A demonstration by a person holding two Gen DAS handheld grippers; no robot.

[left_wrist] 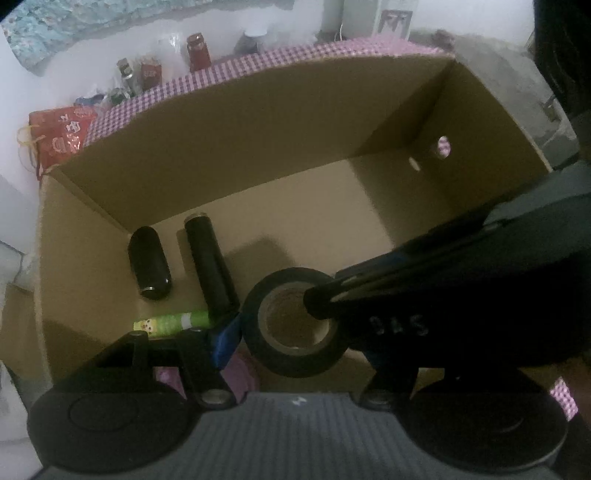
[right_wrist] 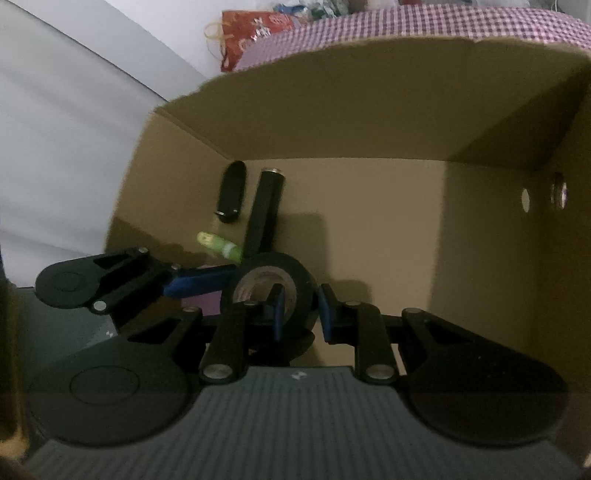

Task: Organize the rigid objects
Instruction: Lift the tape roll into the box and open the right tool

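A black tape roll [left_wrist: 295, 363] [right_wrist: 304, 271] hangs low inside an open cardboard box [left_wrist: 221, 147] [right_wrist: 332, 110], near its front wall. My left gripper [left_wrist: 295, 347] spans the roll's outside, its blue left pad [left_wrist: 225, 339] against the roll; the other pad is hidden under the right gripper. My right gripper [right_wrist: 301, 314] is shut on the roll's wall, one finger [right_wrist: 279, 314] in the core and one outside. On the box floor lie a short black capsule [left_wrist: 149, 267] [right_wrist: 232, 192], a long black cylinder [left_wrist: 210, 264] [right_wrist: 266, 206] and a green tube [left_wrist: 171, 323] [right_wrist: 219, 245].
The box stands on a pink checked cloth [left_wrist: 177, 85] [right_wrist: 406, 22]. Behind it are a red gift bag [left_wrist: 59, 136] [right_wrist: 251, 33] and several bottles [left_wrist: 197, 51]. The box's right wall has two small holes [left_wrist: 443, 146]. Something pink-purple [left_wrist: 240, 373] shows under the left finger.
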